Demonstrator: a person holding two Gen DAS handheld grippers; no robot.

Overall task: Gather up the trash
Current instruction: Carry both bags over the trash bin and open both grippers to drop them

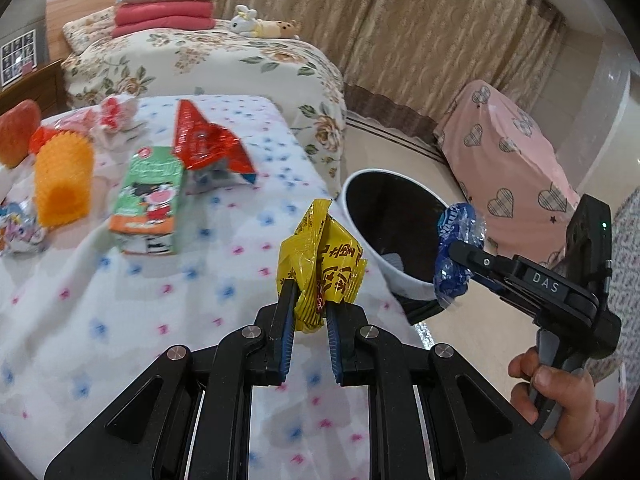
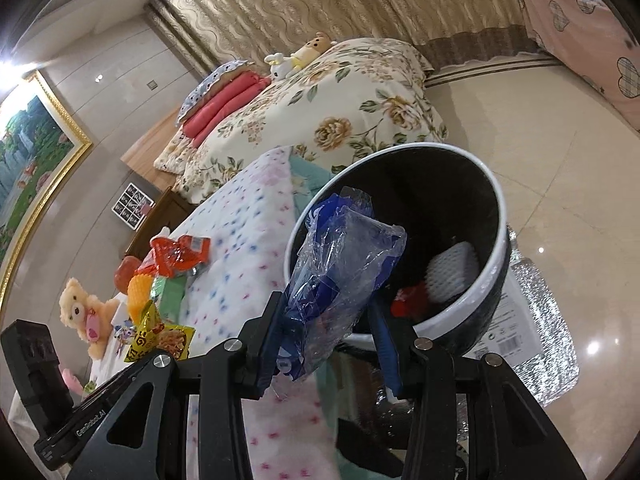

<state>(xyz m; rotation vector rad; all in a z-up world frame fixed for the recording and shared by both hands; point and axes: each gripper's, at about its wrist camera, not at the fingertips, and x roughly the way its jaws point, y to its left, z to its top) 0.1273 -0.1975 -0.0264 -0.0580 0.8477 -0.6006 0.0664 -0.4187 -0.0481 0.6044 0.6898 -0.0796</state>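
Trash bin [image 2: 492,216], black inside with a white rim, stands on the floor beside the dotted bed [image 1: 120,300]. Nearest it, the right tool [image 2: 328,304] pinches a blue plastic wrapper [image 2: 340,264]; the left tool [image 1: 306,308] pinches a yellow wrapper [image 1: 320,264], both seemingly carried for dropping. Cartons and toys lie farther off on the bed.

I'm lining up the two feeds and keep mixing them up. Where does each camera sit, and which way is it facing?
Left wrist: on the left gripper, looking along fingers shut on a yellow wrapper, over the spotted blanket; the right gripper and hand show.
Right wrist: on the right gripper, which holds a blue plastic wrapper, facing the bin.
Shared: bin, both wrappers, floral bed.
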